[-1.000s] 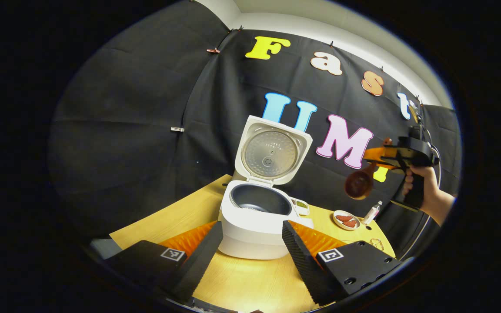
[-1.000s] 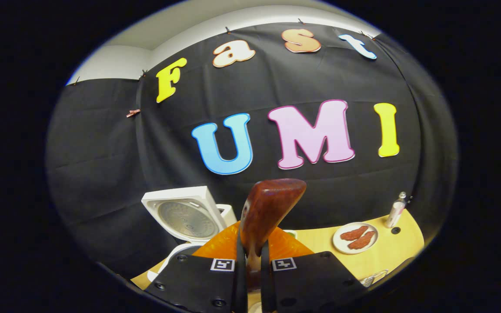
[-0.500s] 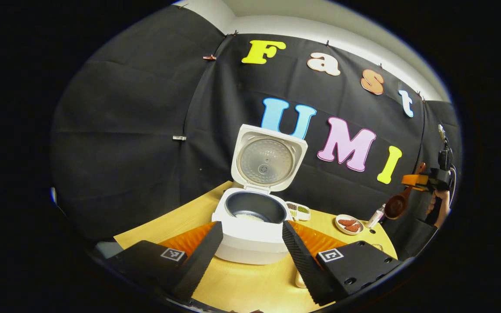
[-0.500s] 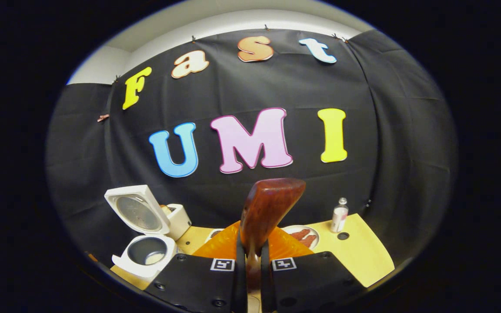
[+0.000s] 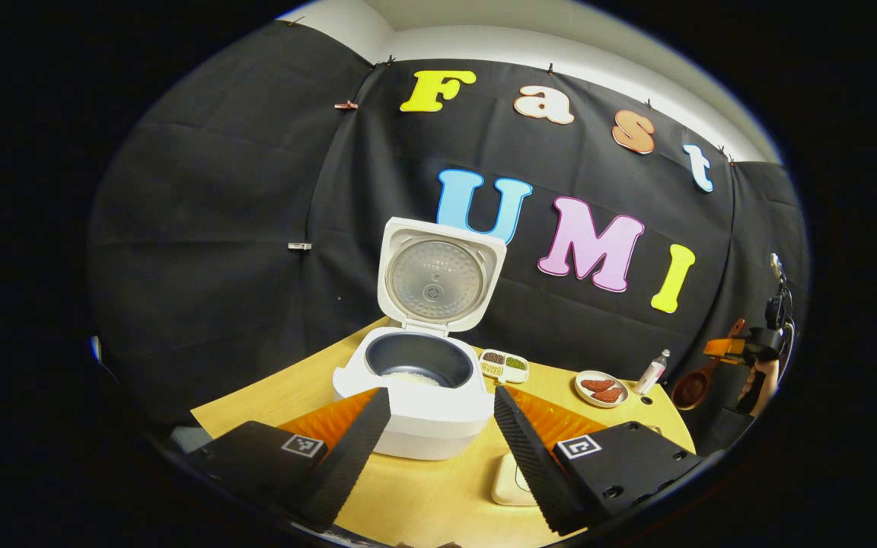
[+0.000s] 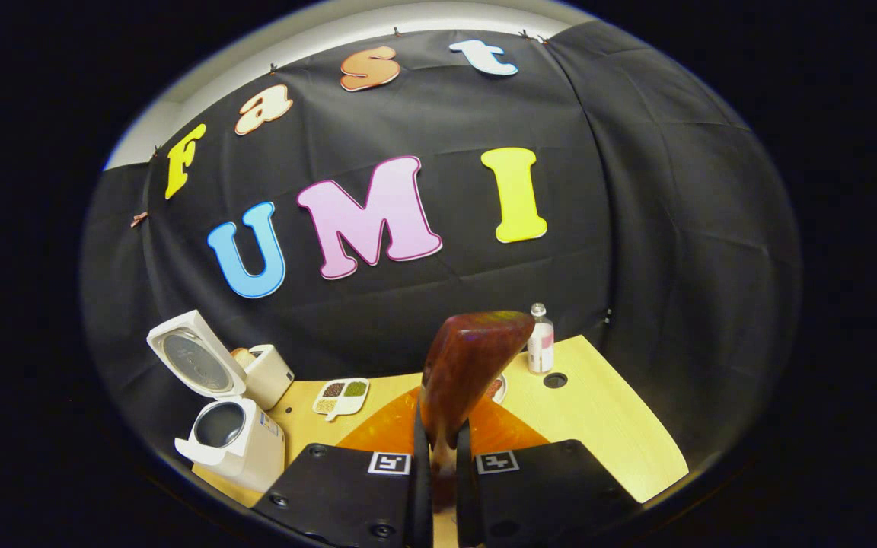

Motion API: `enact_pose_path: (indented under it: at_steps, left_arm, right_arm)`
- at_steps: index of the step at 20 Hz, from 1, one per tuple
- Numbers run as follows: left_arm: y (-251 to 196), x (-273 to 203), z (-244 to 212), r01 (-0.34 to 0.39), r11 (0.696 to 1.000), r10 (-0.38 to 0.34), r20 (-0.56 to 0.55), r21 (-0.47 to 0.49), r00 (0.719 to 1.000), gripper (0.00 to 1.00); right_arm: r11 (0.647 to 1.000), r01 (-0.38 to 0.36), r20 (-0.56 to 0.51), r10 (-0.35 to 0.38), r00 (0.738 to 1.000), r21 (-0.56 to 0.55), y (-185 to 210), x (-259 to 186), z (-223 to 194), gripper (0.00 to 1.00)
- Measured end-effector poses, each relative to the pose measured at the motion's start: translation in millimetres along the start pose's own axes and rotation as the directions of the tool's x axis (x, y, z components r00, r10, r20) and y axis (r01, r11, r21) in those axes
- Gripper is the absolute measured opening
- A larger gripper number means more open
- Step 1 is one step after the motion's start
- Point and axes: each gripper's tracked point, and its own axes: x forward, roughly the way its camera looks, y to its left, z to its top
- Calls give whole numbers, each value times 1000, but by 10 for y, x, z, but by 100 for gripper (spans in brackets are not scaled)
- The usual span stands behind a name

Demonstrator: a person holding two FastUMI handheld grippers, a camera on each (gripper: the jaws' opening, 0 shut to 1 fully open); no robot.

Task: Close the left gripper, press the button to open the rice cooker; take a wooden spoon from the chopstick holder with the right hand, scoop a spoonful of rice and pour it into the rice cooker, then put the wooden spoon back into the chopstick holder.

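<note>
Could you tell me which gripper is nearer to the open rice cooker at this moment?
Left. The left gripper sits just in front of the rice cooker, its open fingers framing the body. The right gripper, clamping the wooden spoon, is off at the table's far end.

My left gripper [image 5: 438, 434]: black ribbed fingers [image 5: 347, 457], orange bellows, square markers; my right gripper [image 6: 438, 487] matches, screws showing.

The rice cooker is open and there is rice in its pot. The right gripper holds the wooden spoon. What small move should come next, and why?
Probably carry the wooden spoon on toward the chopstick holder and lower it in. The rice cooker stands open with white rice in its pot, so the pouring looks done, and the right gripper, shut on the spoon's handle, is at the table's far side from the cooker. I cannot see the holder, so its exact place is uncertain.
</note>
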Motion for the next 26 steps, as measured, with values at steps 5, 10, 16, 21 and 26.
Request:
enact_pose_path:
  at_steps: [5,10,16,21,26]
  left_arm:
    - [-156,-21,-31,-41,999,41,6,-11,999,95]
    - [-197,-104,-82,-78,997,78,-4,7,997,95]
    - [-197,-203,-187,-120,992,121,-15,28,993,95]
    - [-267,-264,-183,-131,991,131,-4,41,991,95]
    - [-278,-228,-216,-132,991,132,-16,9,991,95]
  right_arm:
    - [996,22,-90,-14,996,81,-265,158,-408,17]
    - [994,49,-164,-34,986,93,-512,285,-831,17]
    - [983,84,-220,-47,974,162,-658,418,-1197,17]
    - [979,107,-233,-64,970,175,-670,538,-1460,17]
    - [970,161,-261,-109,959,184,-745,529,-1753,18]
